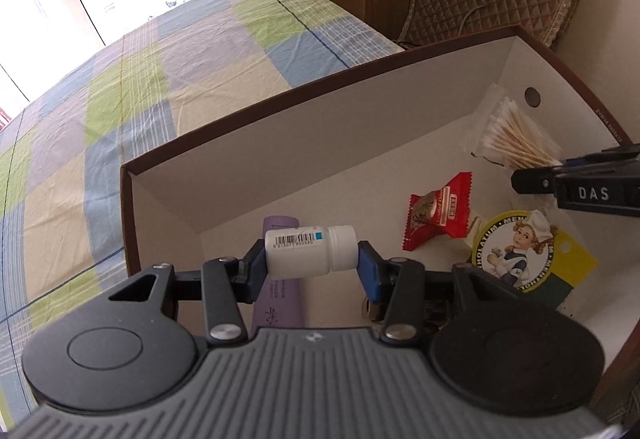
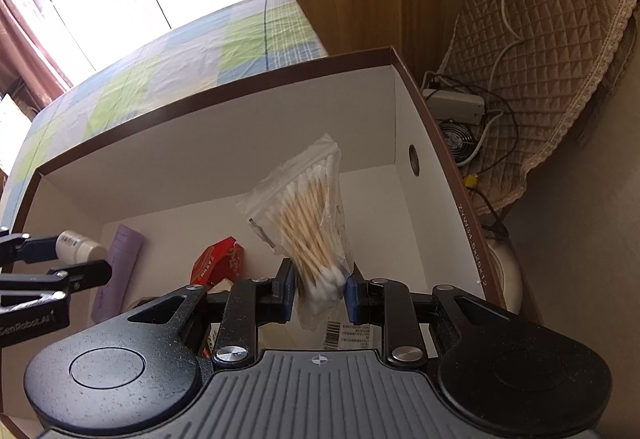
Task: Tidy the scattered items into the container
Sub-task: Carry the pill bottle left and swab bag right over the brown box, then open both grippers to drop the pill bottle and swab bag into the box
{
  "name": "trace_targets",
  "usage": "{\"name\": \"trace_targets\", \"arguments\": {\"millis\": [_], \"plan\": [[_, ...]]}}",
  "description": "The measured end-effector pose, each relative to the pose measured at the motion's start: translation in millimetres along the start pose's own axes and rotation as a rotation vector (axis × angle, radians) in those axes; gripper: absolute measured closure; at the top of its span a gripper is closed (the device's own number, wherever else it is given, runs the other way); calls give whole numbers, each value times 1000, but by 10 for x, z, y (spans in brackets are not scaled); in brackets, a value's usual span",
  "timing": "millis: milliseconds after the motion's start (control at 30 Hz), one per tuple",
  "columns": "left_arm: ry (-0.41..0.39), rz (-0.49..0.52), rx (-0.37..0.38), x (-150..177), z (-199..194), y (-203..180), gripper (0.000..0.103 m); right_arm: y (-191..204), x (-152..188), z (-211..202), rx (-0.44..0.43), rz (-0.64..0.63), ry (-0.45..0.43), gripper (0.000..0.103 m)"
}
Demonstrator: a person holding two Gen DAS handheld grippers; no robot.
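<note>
My right gripper pinches a bag of cotton swabs above the box. My left gripper holds a white bottle beside it.

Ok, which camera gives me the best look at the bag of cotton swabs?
The right wrist view. The bag of cotton swabs hangs mid-frame over the box, pinched at its lower end by the right gripper, the whole bag showing. The left wrist view catches only its upper part at the right edge, blurred.
</note>
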State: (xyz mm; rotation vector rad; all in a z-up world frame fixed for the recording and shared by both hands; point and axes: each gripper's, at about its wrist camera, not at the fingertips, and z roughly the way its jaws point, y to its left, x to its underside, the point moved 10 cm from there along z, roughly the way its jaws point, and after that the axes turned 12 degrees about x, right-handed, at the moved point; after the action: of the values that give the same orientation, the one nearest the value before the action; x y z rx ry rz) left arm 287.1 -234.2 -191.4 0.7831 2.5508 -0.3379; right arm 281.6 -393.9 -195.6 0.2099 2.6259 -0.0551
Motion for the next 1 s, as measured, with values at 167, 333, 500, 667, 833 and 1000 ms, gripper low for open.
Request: {"name": "trace_targets", "arguments": {"millis": [167,333,500,667,833,1000], "plan": [[24,26,-10,-25,125,-39,61,-8,14,16,-7,1,8,76],[49,51,-20,-50,249,-78,61,1,23,19,-11,-4,15,76],[72,83,-25,-92,382,-116,61,-12,21,28,-11,1,22,76],[92,102,-31,-141,506,-126,58,-15,16,41,-8,0,22,76],[88,114,-47,-178,553,-100,51,-5,5,50,-13,-1,23,76],[87,100,-41,-126,492,-77,49,-6,7,45,-18,2,25,76]]}}
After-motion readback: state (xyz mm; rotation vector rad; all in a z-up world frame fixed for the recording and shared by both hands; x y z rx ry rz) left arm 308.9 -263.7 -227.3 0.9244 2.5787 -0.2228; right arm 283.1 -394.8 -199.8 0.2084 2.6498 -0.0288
